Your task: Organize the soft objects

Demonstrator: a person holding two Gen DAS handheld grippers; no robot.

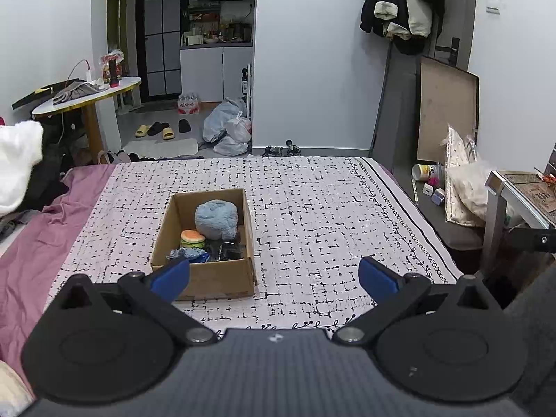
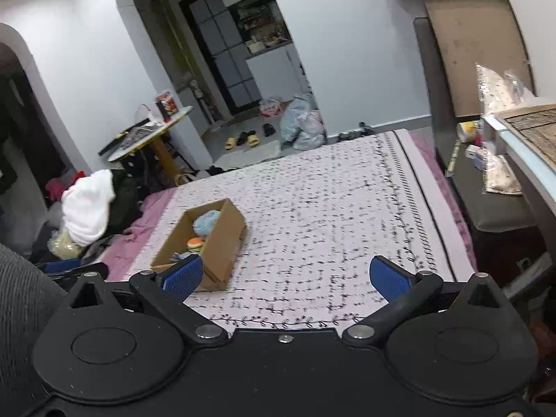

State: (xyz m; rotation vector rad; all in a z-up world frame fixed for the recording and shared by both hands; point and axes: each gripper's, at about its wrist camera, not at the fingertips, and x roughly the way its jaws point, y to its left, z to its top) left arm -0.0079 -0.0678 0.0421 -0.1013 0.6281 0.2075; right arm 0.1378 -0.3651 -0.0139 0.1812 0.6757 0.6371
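A cardboard box point(image 1: 222, 279) stands on the patterned bedspread point(image 1: 312, 215). Inside it lie a light blue plush point(image 1: 216, 218), a burger-shaped soft toy point(image 1: 192, 238), a blue cloth point(image 1: 187, 253) and something dark point(image 1: 226, 248). My left gripper point(image 1: 274, 278) is open and empty, held above the bed's near edge, its left pad in front of the box's near corner. In the right wrist view the box point(image 2: 222, 243) sits left of centre with the blue plush point(image 2: 206, 223) and burger toy point(image 2: 195, 243) showing. My right gripper point(image 2: 286, 276) is open and empty above the bed.
A purple sheet point(image 1: 31, 239) and a white fluffy item point(image 1: 17, 163) lie at the bed's left; the white item also shows in the right wrist view point(image 2: 88, 205). A dark bench with small items point(image 1: 441, 201) and a table point(image 1: 528, 191) stand right. A round table point(image 1: 87, 97) stands far left.
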